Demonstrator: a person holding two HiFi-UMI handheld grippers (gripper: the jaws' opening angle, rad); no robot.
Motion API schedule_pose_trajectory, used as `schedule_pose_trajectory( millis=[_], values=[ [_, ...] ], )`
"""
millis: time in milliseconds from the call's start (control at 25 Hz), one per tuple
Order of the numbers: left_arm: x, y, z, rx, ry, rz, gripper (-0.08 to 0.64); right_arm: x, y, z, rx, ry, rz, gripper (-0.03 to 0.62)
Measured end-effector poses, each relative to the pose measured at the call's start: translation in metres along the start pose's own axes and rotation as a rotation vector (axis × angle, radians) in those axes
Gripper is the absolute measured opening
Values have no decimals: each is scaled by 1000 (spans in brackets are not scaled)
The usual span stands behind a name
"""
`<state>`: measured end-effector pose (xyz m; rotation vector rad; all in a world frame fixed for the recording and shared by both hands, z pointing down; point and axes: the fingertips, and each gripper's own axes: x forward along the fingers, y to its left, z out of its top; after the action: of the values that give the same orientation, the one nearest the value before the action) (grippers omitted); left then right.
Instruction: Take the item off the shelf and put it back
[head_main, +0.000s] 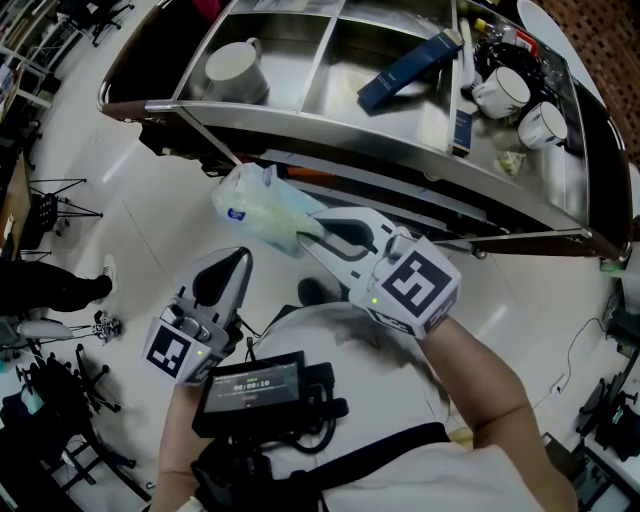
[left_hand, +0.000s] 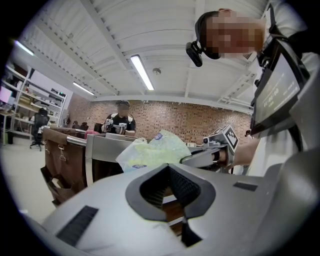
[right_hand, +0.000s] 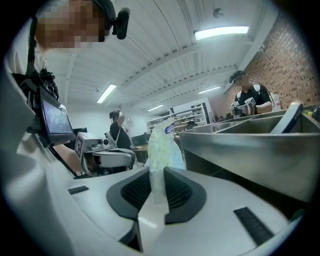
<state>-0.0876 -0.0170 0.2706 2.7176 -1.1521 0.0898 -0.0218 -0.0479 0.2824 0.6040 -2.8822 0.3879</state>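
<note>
white mug (head_main: 233, 68): left compartment | blue box (head_main: 408, 66): tilted, middle compartment | two white cups (head_main: 500, 92): right end

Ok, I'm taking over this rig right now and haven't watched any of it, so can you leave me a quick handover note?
Right tool: shut on the plastic bag, which hangs in the air just in front of the metal shelf.
Left tool: shut and empty, back near the body.
Done: the bag is off the shelf.
Left: set it back in a compartment. Nothing shows which one it came from. The left compartment holds a white mug and the middle one a blue box.
</note>
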Motion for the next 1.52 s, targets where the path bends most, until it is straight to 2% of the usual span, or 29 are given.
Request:
schedule_pose_trajectory(
  millis=[280,480,880,1120,1520],
  values=[
    [0,-1,0,-1,-1,-3,8,-2,4,1,10,8,2,63],
    [1,-1,0,-3,-2,-4,8,-1,-1,1,-11,-24,-13,63],
    [3,4,-5,-28,-1,7,8,4,-5,-5,1,-3,-10,63],
    [5,7,-19,-7,17,37,8,11,-14,-29,21,47,-8,63],
    [11,6,-55,-92,35,78,8,28,-26,-78,40,176,4,64]
  ],
)
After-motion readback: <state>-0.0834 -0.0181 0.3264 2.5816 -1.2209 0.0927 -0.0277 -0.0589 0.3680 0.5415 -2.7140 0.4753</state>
